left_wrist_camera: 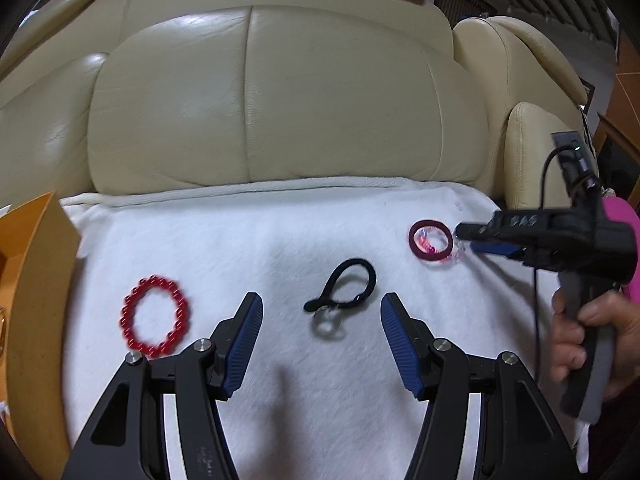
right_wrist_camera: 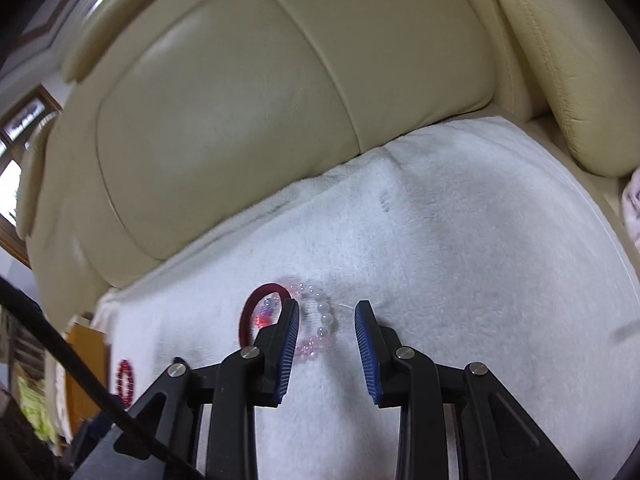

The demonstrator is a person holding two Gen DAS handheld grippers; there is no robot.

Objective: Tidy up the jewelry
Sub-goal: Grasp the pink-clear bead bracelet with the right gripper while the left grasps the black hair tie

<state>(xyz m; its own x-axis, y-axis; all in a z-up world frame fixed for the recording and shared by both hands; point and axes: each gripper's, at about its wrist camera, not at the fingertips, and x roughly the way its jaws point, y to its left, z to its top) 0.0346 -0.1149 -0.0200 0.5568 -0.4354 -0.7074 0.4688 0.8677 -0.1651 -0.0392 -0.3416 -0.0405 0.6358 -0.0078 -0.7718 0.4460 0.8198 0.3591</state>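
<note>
Clear bead bracelet (right_wrist_camera: 320, 318) lies between the right tool's (right_wrist_camera: 327, 312) open jaws.

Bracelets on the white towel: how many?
3, counting beaded ones and the bangle: red beaded bracelet at left, dark red bangle at right, clear-pink beaded bracelet overlapping it. Others may be hidden.

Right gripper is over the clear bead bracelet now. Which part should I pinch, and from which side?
Pinch the clear bead bracelet at its right-hand arc, coming straight down with the right gripper open. It lies flat on the white towel, and its left part overlaps the dark red bangle, so only the right arc is free.
</note>
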